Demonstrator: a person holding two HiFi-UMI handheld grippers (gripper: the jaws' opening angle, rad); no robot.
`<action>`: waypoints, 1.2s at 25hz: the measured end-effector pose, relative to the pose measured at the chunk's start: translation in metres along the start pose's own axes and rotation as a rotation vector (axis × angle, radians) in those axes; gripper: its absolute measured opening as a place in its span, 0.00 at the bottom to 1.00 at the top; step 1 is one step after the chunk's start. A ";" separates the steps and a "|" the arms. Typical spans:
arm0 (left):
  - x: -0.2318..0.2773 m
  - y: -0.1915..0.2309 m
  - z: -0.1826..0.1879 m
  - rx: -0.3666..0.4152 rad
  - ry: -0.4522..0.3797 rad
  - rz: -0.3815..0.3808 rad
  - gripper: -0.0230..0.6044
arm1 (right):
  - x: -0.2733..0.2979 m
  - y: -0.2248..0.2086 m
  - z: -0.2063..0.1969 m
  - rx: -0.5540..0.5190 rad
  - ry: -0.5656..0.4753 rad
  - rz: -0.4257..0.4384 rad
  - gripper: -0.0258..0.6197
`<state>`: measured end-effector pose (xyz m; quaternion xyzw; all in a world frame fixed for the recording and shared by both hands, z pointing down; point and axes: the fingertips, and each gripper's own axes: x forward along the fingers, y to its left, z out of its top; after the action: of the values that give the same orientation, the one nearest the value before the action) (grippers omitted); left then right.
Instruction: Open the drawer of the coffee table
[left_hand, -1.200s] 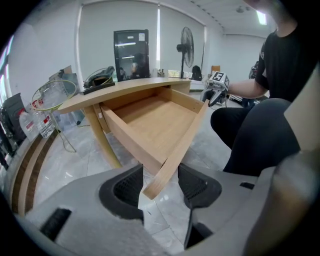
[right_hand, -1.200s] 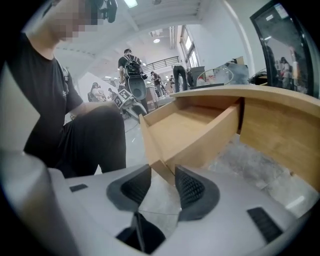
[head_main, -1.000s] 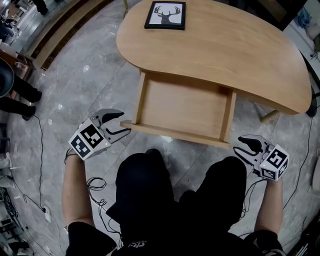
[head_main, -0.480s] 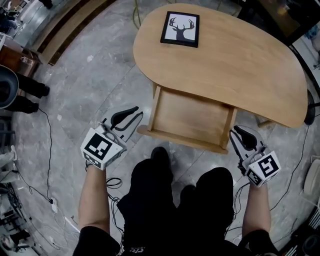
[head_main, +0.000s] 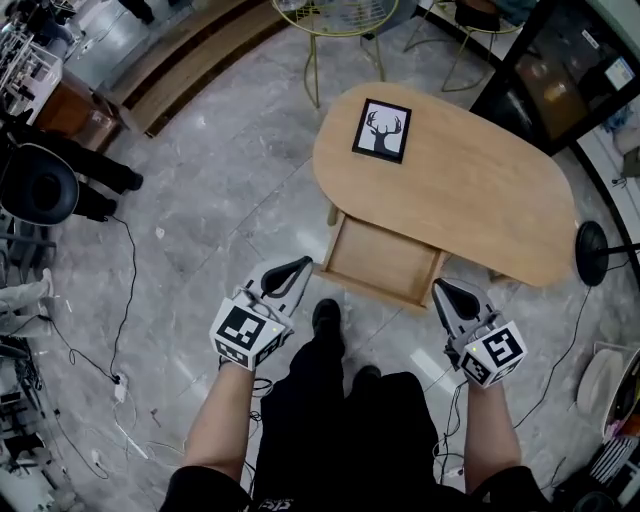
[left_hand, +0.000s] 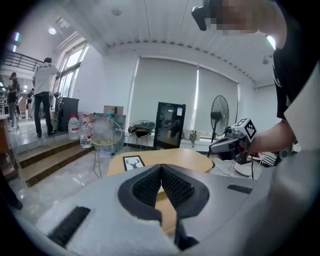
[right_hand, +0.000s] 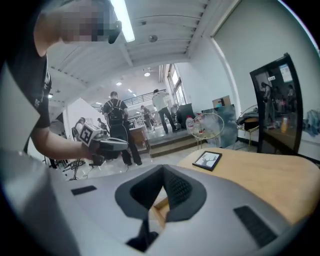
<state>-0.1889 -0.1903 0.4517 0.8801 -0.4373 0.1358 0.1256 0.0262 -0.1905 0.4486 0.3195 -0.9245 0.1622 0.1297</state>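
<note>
The left tool (head_main: 298, 267) is pressed together: in the left gripper view its ribbed pads (left_hand: 146, 187) meet at the tips with nothing between them. The right tool (head_main: 446, 291) is the same, tips closed on air. Both are held up in front of the person, pointing a little downward. In the head view each hovers off one front corner of the drawer (head_main: 385, 260), touching neither the drawer nor the worktop (head_main: 480, 200).

The drawer stands pulled out from under the worktop's near long edge, toward the end on the left tool's side. Its front panel is nearest the person's shoes (head_main: 326, 314) and its wooden bottom lies bare. A framed deer picture (head_main: 382, 131) lies flat near the worktop's far edge at that same end, well apart from both tools.

The opening looks done, so the step in hand is most likely just coming away cleanly. To do that well, keep both tools out to the sides of the front panel, so that neither nudges the drawer back in or catches its corner. If more travel were wanted, no handle shows on the front. The sound way would be to spread both tools and pinch the panel's top edge near each end. Then draw evenly toward the body, so the drawer does not skew on its runners.
</note>
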 end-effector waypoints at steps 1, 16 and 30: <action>-0.009 -0.008 0.016 -0.011 -0.007 0.006 0.05 | -0.011 0.010 0.015 0.000 -0.002 0.008 0.05; -0.121 -0.123 0.166 -0.013 -0.039 0.153 0.05 | -0.183 0.099 0.122 0.013 -0.050 0.016 0.05; -0.182 -0.151 0.202 -0.037 -0.082 0.183 0.05 | -0.214 0.139 0.177 0.000 -0.157 0.007 0.05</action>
<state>-0.1474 -0.0364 0.1849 0.8389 -0.5229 0.1025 0.1106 0.0772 -0.0371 0.1832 0.3279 -0.9330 0.1370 0.0563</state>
